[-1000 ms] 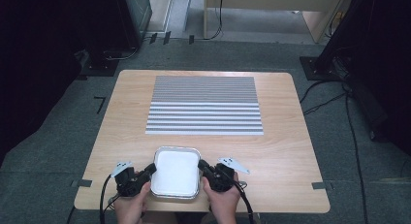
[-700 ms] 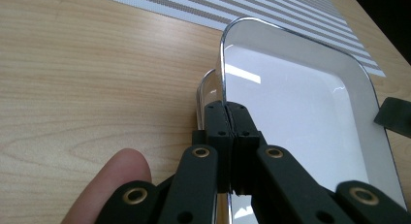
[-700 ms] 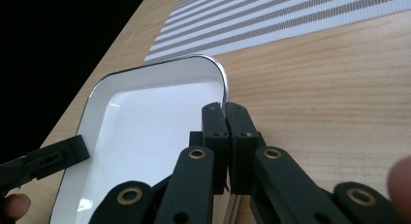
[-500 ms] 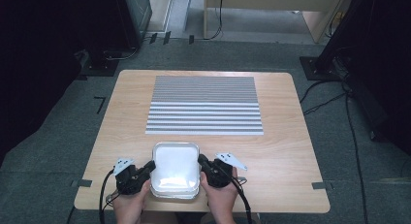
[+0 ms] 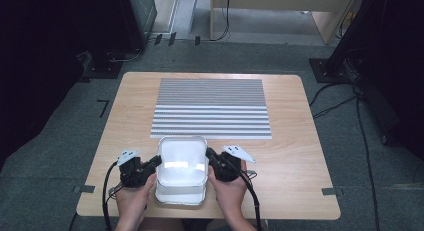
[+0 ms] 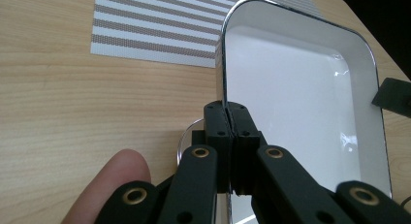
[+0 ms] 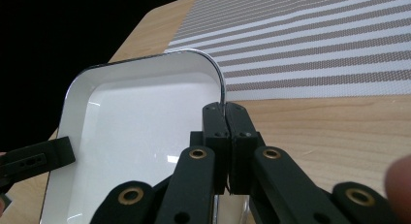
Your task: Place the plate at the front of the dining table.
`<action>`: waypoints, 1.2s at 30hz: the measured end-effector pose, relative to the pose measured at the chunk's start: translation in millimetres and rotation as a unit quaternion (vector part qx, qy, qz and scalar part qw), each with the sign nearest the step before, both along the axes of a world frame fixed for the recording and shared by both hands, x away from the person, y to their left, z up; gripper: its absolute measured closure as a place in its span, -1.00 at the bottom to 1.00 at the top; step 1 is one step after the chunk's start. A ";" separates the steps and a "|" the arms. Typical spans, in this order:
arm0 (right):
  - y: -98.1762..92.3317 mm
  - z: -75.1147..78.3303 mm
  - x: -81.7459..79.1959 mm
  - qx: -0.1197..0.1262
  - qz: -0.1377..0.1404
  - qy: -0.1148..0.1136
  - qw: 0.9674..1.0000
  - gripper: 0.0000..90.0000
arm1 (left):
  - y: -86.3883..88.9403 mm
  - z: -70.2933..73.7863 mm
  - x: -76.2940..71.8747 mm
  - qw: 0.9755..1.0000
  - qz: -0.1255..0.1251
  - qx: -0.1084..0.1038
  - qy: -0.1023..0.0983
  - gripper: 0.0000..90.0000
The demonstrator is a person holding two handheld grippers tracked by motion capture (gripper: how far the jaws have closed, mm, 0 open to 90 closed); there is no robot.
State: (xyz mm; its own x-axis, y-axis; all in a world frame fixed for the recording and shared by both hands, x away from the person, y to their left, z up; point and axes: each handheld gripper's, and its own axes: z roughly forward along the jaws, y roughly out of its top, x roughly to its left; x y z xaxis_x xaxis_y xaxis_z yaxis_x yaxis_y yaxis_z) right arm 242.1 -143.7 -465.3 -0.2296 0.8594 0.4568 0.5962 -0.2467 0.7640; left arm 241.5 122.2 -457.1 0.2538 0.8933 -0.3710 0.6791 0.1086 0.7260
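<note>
Tray: white, rectangular, rounded corners, dark thin rim, lower centre of the high view, near the front edge of the table. Long axis runs roughly front-to-back, away from the person. It sits just below the striped mat that takes up the middle of the frame; whether the tray's far rim overlaps the mat edge I can't tell. There looks to be a clear container under or attached to the tray, visible at its near end; can't resolve it.

Left to right in the high view:
- Left gripper, lower left, comes in at the tray's left long rim. In the left gripper view its jaws are clenched on that rim, the thin edge pinched between them and running straight up the frame from the tips. A fingertip sits at lower left of that view.
- Tray between the two grippers, empty, glare on the inner floor.
- Right gripper, lower centre-right, mirrors it on the right long rim. In the right gripper view its jaws are clamped on the rim just below the rounded corner.

Key relation: both grips sit on opposite long sides, roughly across from each other, so the load is balanced and neither hand is nearer. My read: a two-handed carry toward the mat, straight ahead. Risk: thin rim, so tilt if the hands go uneven.
</note>
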 end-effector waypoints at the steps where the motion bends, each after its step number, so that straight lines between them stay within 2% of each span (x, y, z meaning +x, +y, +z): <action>1: -1.1 0.9 2.0 -0.001 -0.001 0.001 1.000 1.00 | -1.1 0.9 3.2 1.000 -0.001 -0.001 0.003 1.00; 2: -1.1 0.9 2.0 -0.001 -0.001 0.001 1.000 1.00 | -1.1 0.9 3.2 1.000 -0.001 -0.001 0.003 1.00; 7: -10.3 8.9 15.5 -0.007 -0.008 0.004 1.000 1.00 | -9.0 6.6 22.5 1.000 -0.016 -0.010 0.018 1.00; 8: -10.3 8.9 15.5 -0.007 -0.008 0.004 1.000 1.00 | -9.0 6.6 22.5 1.000 -0.016 -0.010 0.018 1.00; 11: -16.9 12.9 25.7 -0.008 -0.012 0.009 1.000 1.00 | -15.6 8.8 36.6 0.999 -0.022 -0.012 0.025 1.00; 13: -18.5 13.5 28.4 -0.009 -0.013 0.009 1.000 1.00 | -17.1 8.8 40.4 0.999 -0.023 -0.012 0.027 1.00; 21: -31.0 20.1 52.7 -0.004 -0.024 0.008 1.000 1.00 | -27.8 8.6 71.8 0.998 -0.028 -0.028 0.041 1.00; 22: -31.0 20.1 52.7 -0.004 -0.024 0.008 1.000 1.00 | -27.8 8.6 71.8 0.998 -0.028 -0.028 0.041 1.00; 25: -35.1 22.1 65.6 -0.004 -0.026 0.010 1.000 1.00 | -30.6 7.5 81.2 0.998 -0.028 -0.035 0.049 1.00; 26: -35.1 22.1 65.6 -0.004 -0.026 0.010 1.000 1.00 | -31.2 7.0 84.5 0.998 -0.028 -0.037 0.052 1.00; 27: -36.7 23.0 71.7 -0.003 -0.028 0.012 1.000 1.00 | -31.9 5.8 91.3 0.997 -0.028 -0.045 0.060 1.00; 31: -38.6 24.6 81.5 -0.006 -0.030 0.013 0.999 1.00 | -35.5 6.9 101.7 0.997 -0.027 -0.041 0.060 1.00; 36: -42.5 22.5 91.5 0.002 -0.033 0.018 0.999 1.00 | -39.5 7.5 112.0 0.997 -0.029 -0.031 0.061 1.00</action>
State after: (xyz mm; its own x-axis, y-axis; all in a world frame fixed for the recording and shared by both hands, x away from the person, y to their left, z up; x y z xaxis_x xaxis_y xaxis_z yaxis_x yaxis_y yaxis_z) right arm 333.5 -186.2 -442.8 -0.1549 0.8706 0.4669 0.6060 -0.2895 0.7409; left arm 353.5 82.7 -449.5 0.2542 0.8526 -0.4566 0.7682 0.1089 0.6309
